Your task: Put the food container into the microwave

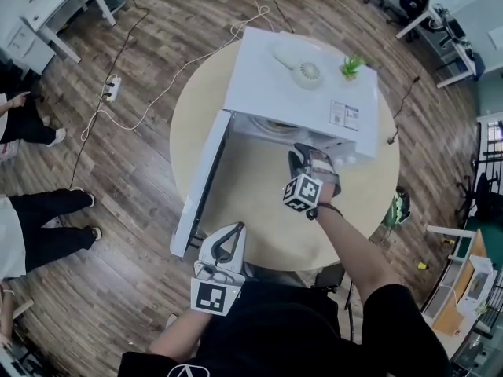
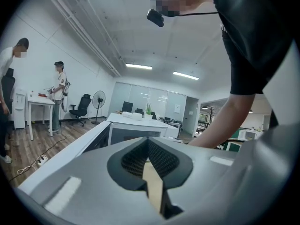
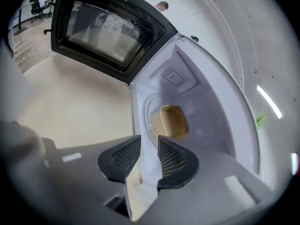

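- The tan, rounded-rectangular food container [image 3: 171, 121] sits inside the white box-shaped microwave [image 1: 259, 77], on its round turntable. It is straight ahead of my right gripper [image 3: 146, 146] and deeper in the cavity.
- The container looks nearly as wide as it is long, so I cannot tell its long axis.
- My right gripper is released at the cavity mouth, jaws apart with nothing between them and clear of the container.
- My left gripper [image 2: 148, 146] is clenched on nothing. It hangs low near my body, well apart from the container, so the right is far nearer.
- The white microwave door [image 1: 203, 183] stands swung wide over the round beige bench [image 1: 259, 210]. Its free edge is just beside my left gripper; I judge closing it falls to that side.
- Count: one container, one microwave, one door, two grippers.
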`<action>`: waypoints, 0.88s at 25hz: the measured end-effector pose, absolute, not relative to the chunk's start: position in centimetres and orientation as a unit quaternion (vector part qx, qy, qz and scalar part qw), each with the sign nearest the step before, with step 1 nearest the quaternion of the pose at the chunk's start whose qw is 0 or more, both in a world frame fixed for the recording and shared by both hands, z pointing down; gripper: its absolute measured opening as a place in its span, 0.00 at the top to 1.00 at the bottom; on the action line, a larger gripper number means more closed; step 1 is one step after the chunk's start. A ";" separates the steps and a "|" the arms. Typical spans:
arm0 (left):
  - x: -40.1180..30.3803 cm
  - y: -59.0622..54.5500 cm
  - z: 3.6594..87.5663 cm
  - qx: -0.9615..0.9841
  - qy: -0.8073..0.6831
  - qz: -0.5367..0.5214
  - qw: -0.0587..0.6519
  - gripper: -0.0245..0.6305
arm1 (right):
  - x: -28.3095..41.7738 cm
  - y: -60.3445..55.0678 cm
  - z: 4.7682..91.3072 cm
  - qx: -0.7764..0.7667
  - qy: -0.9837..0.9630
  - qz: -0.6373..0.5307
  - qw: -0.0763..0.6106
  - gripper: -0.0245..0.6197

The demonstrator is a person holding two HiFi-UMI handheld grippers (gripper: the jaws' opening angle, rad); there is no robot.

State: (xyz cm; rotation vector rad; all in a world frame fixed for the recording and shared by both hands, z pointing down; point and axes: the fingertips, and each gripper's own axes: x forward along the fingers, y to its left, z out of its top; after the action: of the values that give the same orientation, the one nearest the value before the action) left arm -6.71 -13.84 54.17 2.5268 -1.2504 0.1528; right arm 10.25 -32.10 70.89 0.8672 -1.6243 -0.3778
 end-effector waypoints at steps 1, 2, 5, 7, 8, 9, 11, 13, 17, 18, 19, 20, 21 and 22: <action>-6.4 -14.0 53.8 0.886 -0.435 0.053 0.154 0.96 | 10.5 -30.7 70.9 0.369 -0.701 -0.152 0.592 0.79; -6.2 -14.2 53.5 0.888 -0.432 0.053 0.149 0.96 | 10.8 -29.3 71.0 0.364 -0.704 -0.141 0.594 0.79; -5.5 -14.6 52.3 0.892 -0.426 0.055 0.138 0.96 | 11.9 -24.4 71.6 0.344 -0.708 -0.102 0.608 0.80; -5.0 -14.9 51.6 0.896 -0.421 0.057 0.128 0.96 | 12.9 -21.1 71.9 0.332 -0.711 -0.068 0.617 0.89; -4.8 -15.0 51.1 0.898 -0.419 0.057 0.121 0.96 | 13.3 -19.5 71.8 0.328 -0.713 -0.052 0.618 0.92; -4.5 -15.1 50.6 0.900 -0.417 0.056 0.114 0.96 | 13.7 -18.0 71.5 0.324 -0.716 -0.038 0.617 0.93; -4.0 -15.2 49.7 0.903 -0.413 0.057 0.103 0.96 | 13.9 -15.0 70.9 0.315 -0.725 -0.008 0.612 0.94; -3.6 -15.2 48.8 0.906 -0.409 0.060 0.094 0.96 | 13.5 -12.0 70.0 0.303 -0.739 0.022 0.601 0.94; -1.8 -15.0 47.0 0.913 -0.396 0.057 0.085 0.96 | 11.3 -7.6 66.5 0.281 -0.779 0.044 0.558 0.95; -1.4 -14.9 46.5 0.914 -0.393 0.055 0.082 0.96 | 10.6 -7.0 65.4 0.278 -0.793 0.056 0.540 0.95; -1.0 -15.0 46.0 0.916 -0.390 0.053 0.080 0.96 | 9.9 -6.5 64.3 0.277 -0.807 0.073 0.517 0.95; -0.6 -15.0 45.5 0.917 -0.389 0.051 0.077 0.96 | 9.3 -6.3 63.1 0.280 -0.820 0.091 0.491 0.95; -0.3 -15.1 45.1 0.918 -0.387 0.048 0.074 0.96 | 8.9 -6.4 61.7 0.286 -0.832 0.106 0.464 0.95; 0.0 -15.3 44.6 0.919 -0.386 0.045 0.069 0.96 | 8.6 -6.7 60.1 0.294 -0.842 0.116 0.438 0.95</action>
State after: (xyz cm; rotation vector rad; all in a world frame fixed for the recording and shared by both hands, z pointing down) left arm -0.02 -15.28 44.58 2.7660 -1.1630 0.1367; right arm 8.58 -6.67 60.14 0.7315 -2.0930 0.2895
